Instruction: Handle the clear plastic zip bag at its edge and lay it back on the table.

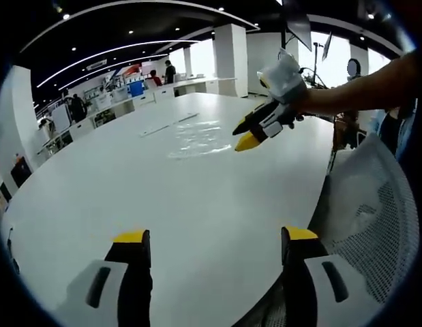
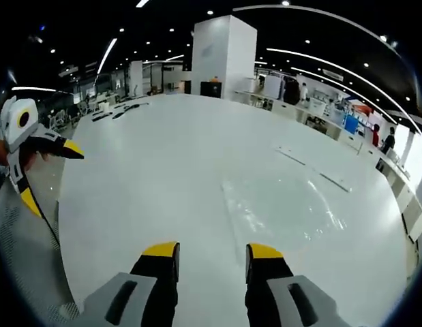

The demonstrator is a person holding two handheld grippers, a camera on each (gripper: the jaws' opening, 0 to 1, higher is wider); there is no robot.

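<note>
The clear zip bag (image 2: 282,204) lies flat on the white table (image 2: 163,157), centre-right of the right gripper view and upper centre of the left gripper view. It looks light, limp and slippery, so a pinch at its near edge seems best. The right gripper (image 2: 211,253) and left gripper (image 1: 216,237) are both open and empty.

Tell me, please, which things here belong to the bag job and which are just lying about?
For the job:
clear plastic zip bag, flat on the white table
left gripper, open
right gripper, open

Lying about:
flat strips beyond the bag
mesh chair at the table's edge
</note>
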